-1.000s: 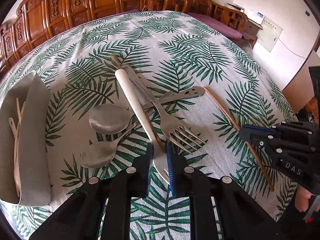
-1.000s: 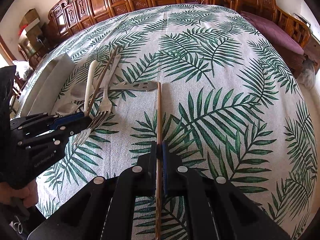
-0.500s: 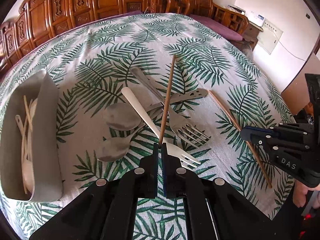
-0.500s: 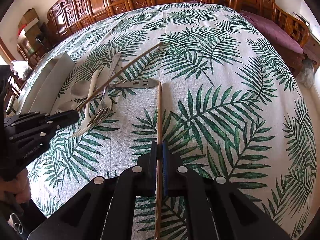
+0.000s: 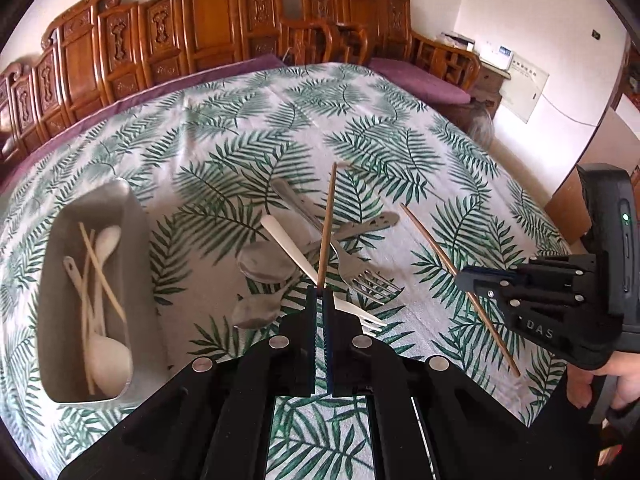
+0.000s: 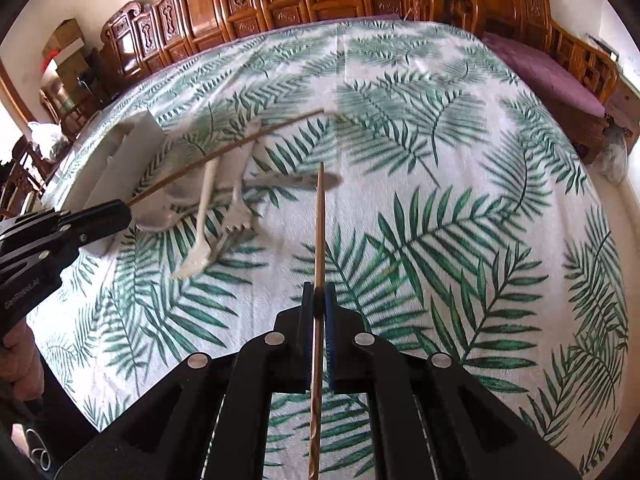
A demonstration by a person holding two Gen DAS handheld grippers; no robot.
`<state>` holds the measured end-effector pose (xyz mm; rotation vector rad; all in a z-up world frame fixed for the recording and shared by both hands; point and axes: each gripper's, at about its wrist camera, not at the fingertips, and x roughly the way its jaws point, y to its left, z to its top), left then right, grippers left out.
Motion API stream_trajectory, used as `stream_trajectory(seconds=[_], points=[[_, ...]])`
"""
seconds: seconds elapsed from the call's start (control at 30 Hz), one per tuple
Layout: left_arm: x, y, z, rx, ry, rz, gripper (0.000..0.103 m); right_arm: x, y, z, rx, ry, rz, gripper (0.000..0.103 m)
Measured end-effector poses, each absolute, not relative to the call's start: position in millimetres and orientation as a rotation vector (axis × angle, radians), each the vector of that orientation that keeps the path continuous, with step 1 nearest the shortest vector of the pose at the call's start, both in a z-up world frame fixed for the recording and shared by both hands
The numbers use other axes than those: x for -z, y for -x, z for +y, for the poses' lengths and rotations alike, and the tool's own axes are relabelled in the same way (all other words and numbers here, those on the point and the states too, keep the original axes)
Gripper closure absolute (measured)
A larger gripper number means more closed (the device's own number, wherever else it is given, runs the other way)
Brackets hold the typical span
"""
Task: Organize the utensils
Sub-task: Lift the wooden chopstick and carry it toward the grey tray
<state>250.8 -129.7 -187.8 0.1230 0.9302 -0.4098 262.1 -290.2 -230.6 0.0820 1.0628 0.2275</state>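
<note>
Wooden chopstick [image 5: 326, 224] pinched in left gripper [image 5: 319, 294], raised over metal forks [image 5: 352, 268], spoons [image 5: 264, 266] | second chopstick [image 6: 319, 232] clamped by right gripper [image 6: 319, 292] | grey tray [image 5: 132, 240] left holds pale utensils | leaf-print cloth [image 5: 240, 128]

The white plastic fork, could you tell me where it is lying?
Left wrist view: the white plastic fork lies mid-table among the metal cutlery, crossing a metal spoon, right of the tray.

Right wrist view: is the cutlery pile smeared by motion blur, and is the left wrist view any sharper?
Right wrist: yes, the cutlery pile and leaf-print cloth look smeared, while the gripped chopstick stays crisp. Left wrist: sharper, fork tines distinct; both views bow the table with fisheye distortion.
</note>
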Motion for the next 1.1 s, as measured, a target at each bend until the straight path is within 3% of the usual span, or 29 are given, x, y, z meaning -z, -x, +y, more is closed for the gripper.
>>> stream_trajectory(seconds=[1.1], points=[[78.5, -228.7, 8.1, 0.231, -0.048, 0.703, 0.102, 164.8, -284.8, -189.5, -0.370, 0.011, 0.947, 0.097]])
